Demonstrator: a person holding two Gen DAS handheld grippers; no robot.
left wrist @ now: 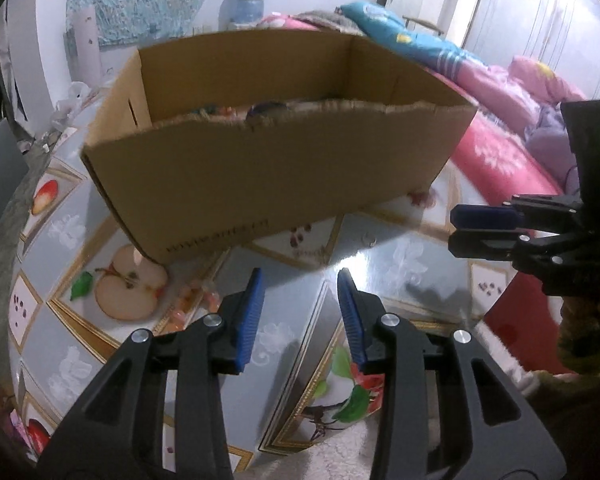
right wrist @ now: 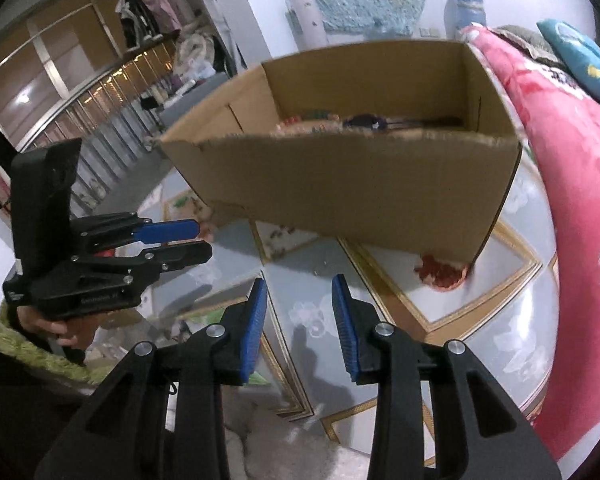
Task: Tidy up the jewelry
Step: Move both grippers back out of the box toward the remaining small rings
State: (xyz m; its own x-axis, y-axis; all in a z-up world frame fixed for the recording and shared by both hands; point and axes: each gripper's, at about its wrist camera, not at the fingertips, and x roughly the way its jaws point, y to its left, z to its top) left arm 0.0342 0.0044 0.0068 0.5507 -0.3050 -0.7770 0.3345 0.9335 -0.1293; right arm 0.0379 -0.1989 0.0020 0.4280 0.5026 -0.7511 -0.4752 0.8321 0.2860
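An open cardboard box (left wrist: 276, 176) (right wrist: 360, 192) stands on the table ahead of both grippers. Over its torn near rim only a sliver of colourful jewelry (left wrist: 260, 110) (right wrist: 364, 120) shows; the rest is hidden. My left gripper (left wrist: 300, 280) hovers over the table short of the box, open, with nothing between its blue pads. A cluster of pale orange beads (left wrist: 196, 300) lies on the table just left of it. My right gripper (right wrist: 300, 282) is also open and empty, level with the left gripper (right wrist: 202, 240) on its left. In the left wrist view the right gripper (left wrist: 456, 232) reaches in from the right.
The table (left wrist: 400, 256) has a glossy fruit-patterned cover. A bed with pink and red bedding (left wrist: 500, 92) (right wrist: 580, 200) runs close along its right side. White fluffy fabric (left wrist: 340, 452) lies at the near edge. Shelving (right wrist: 80, 92) stands far left.
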